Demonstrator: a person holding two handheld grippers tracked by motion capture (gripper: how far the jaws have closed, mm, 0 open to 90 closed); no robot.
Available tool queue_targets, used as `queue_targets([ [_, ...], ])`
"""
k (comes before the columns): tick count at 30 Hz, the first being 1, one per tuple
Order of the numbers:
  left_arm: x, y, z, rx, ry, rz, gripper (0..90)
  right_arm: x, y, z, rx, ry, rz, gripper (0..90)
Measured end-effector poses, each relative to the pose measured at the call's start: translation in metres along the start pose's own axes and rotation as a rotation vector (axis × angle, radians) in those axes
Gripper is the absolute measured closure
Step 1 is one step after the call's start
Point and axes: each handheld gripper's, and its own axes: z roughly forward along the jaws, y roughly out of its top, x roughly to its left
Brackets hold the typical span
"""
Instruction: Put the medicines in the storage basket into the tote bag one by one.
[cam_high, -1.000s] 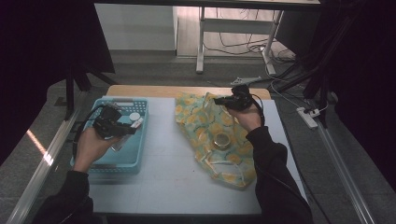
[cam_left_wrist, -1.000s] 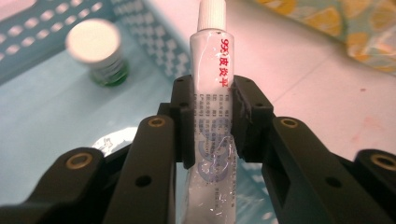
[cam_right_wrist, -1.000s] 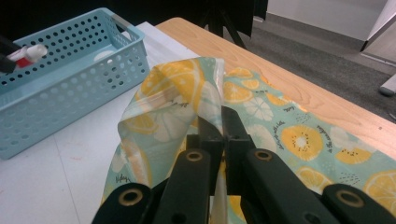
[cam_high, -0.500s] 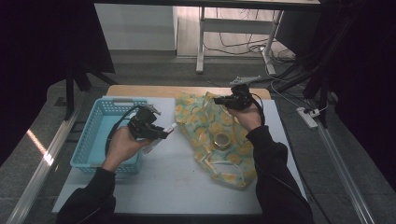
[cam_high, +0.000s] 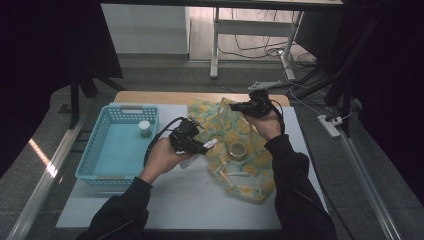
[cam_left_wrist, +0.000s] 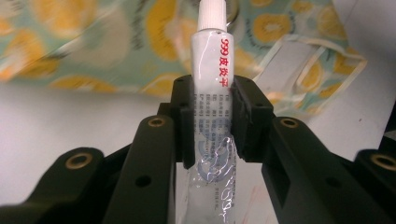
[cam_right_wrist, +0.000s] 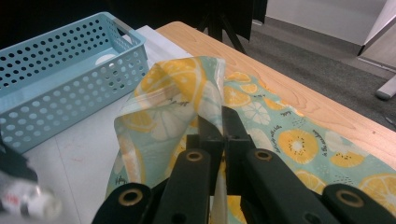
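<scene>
White bench (cam_high: 190, 200) carried the lemon-print bag (cam_high: 240, 165), its rim pinched up by the right hand-held gripper (cam_high: 240, 106). Left hand-held gripper (cam_high: 199, 145), nearer, clenched the ointment tube (cam_left_wrist: 211, 93), cap pointing toward the bag just beyond.

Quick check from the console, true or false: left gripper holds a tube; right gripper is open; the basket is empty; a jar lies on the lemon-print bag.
1. The left gripper holds a white ointment tube. True.
2. The right gripper is open. False: it is shut on the lemon-print bag.
3. The blue basket is empty. False: a small bottle stands in it.
4. A small jar lies on the bag. True.
</scene>
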Motion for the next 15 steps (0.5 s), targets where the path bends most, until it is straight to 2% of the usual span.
queue_targets([
  [8, -0.013, 0.029, 0.031, 0.020, -0.025, 0.014, 72.3, 0.000, 0.000, 0.000, -0.001, 0.000, -0.002, 89.3],
  [15, -0.017, 0.045, 0.055, 0.038, -0.012, 0.004, 72.3, -0.002, 0.000, -0.004, -0.006, -0.003, 0.000, 89.3],
])
